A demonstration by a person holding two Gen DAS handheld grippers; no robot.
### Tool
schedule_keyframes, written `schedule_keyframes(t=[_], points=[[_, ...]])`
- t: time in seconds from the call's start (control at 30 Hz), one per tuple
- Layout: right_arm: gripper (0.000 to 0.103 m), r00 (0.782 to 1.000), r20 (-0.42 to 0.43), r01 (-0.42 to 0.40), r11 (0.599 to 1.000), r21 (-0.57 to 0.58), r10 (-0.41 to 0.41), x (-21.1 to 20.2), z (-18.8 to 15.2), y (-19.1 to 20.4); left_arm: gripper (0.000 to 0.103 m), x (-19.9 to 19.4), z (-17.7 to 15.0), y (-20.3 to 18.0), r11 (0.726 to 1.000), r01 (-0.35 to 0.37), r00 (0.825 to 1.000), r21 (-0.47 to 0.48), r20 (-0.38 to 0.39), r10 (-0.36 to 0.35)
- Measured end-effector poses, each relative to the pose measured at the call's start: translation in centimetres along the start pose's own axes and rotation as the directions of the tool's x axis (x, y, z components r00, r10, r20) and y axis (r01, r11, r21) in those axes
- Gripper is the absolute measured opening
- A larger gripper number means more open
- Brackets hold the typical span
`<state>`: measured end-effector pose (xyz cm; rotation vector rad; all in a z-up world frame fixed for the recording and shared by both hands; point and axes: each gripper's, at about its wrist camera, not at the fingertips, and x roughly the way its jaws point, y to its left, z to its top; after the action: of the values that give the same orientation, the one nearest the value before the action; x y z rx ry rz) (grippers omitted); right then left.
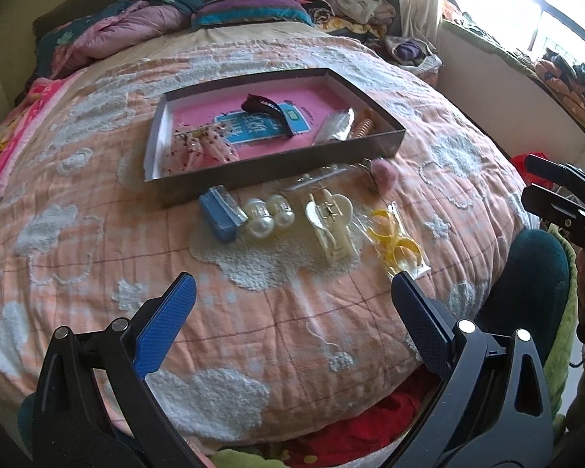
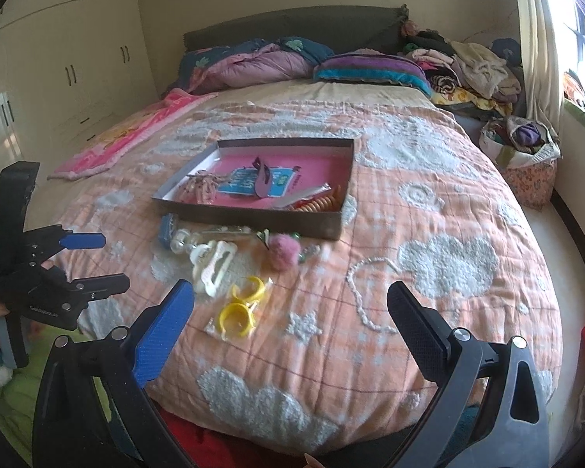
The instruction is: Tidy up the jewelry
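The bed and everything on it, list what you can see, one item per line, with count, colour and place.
quilt: one, peach with white clouds, covering the bed
box: one, dark shallow tray with pink lining, mid-bed
items in box: dark hair clip, beaded pink piece, silvery packet, orange spiral
blue case: one, on quilt in front of box
pearl pieces: two, white, right of the blue case
claw clip: one, cream, right of the pearls
yellow rings: two, in a clear bag, farthest right
pink pompom: one, by the box's near corner
bedding pile: several folded covers, at the headboard
left tongs: open, above quilt
right tongs: open, above quilt
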<state>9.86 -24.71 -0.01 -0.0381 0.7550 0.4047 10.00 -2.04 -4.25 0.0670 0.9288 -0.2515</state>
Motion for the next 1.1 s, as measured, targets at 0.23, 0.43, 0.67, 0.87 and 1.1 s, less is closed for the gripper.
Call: schedule_keyframes(t=[0.23,0.43,0.67,0.87,1.1], points=[[0.099,0.999,-0.017,0.027,1.000,0.013,-0.027,0.9,-0.3,-1.3,0.094,1.6,0.3,-1.2,1.000,0.015,1.000,0.016,-0.008,-0.015],[0.099,0.999,-0.031,0.046,0.999,0.020,-0.045,2.2,0.0,-2.1,0.094,3.6,0.7,-1.2,0.999,0.045,0.999,-0.004,-0.028,-0.045],[0.098,0.998,-0.061,0.019,1.000,0.021,-0.018,4.7,1.0,-2.5,0.091,5.2,0.7,-0.4,0.996,0.074,0.996,-0.049,-0.050,-0.076],[0.089,0.994,-0.109,-0.033,0.999,0.000,0.033,7.7,2.2,-2.0,0.079,6.4,1.0,0.0,0.990,0.114,0.990,-0.081,-0.074,-0.120],[0.078,0.980,-0.188,-0.065,0.998,-0.026,0.059,11.7,3.4,-1.6,0.063,7.7,1.3,-0.3,0.985,0.145,0.983,-0.088,-0.096,-0.154]])
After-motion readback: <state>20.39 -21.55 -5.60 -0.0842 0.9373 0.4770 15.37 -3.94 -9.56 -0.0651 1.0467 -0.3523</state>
